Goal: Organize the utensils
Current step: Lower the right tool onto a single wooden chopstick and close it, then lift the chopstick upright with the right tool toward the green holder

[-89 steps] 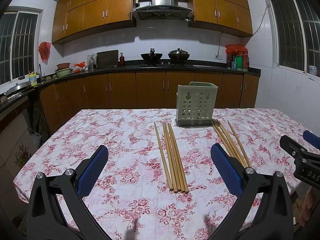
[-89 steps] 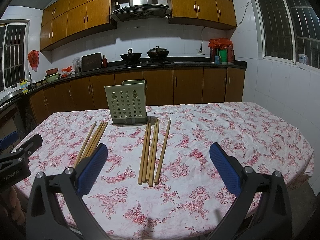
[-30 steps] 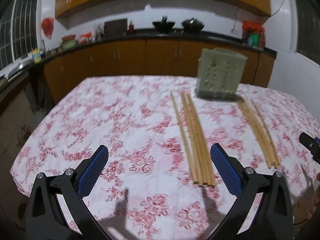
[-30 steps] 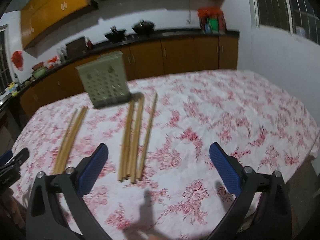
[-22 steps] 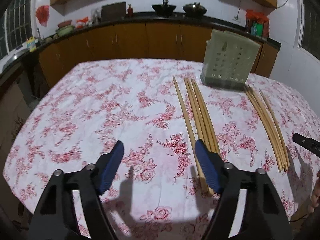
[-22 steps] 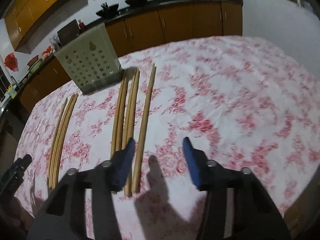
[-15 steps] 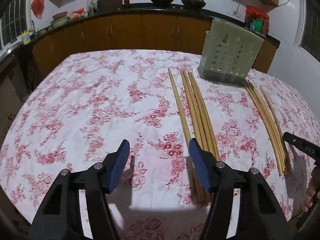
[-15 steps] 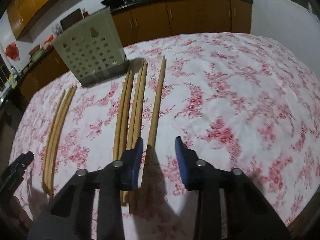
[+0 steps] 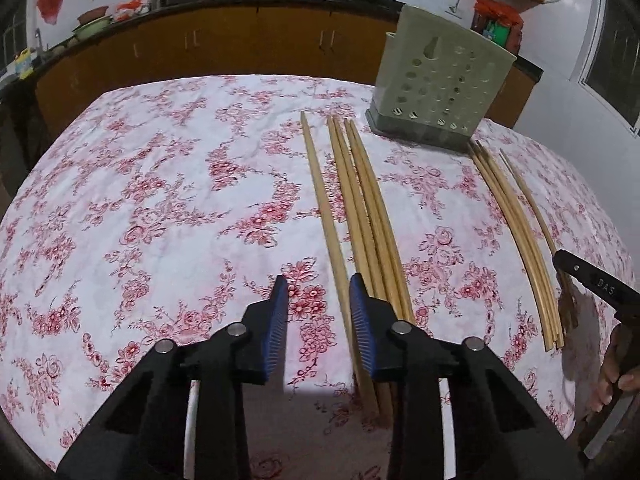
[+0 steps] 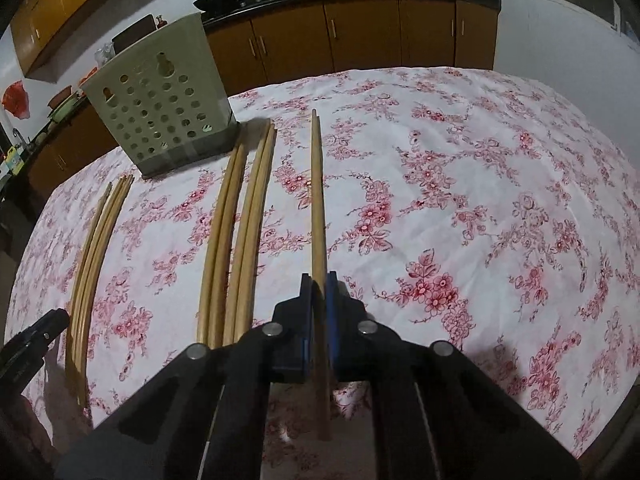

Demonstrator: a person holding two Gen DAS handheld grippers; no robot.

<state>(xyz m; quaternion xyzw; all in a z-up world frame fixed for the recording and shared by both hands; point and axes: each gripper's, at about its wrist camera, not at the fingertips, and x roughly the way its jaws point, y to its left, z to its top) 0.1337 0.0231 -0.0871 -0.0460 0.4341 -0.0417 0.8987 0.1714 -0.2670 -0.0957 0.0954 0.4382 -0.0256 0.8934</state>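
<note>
Right claw [image 10: 319,286] is clamped on the near end of a lone chopstick [image 10: 317,184] lying on the bench [image 10: 480,200]. Left claw [image 9: 319,292], jaws just narrowing, straddles another chopstick [image 9: 322,204], not yet pinched. Judged light, stiff, slippery; grip near the thick end. Holder [image 10: 160,100] stands far.

The near ends of the pale wooden chopsticks [image 9: 362,216] were hidden behind the left gripper's blue-padded black fingers [image 9: 362,316]. The perforated grey-green plastic utensil holder [image 10: 160,100] hid its inside. Countertop items [image 9: 100,20] were too small to identify.
</note>
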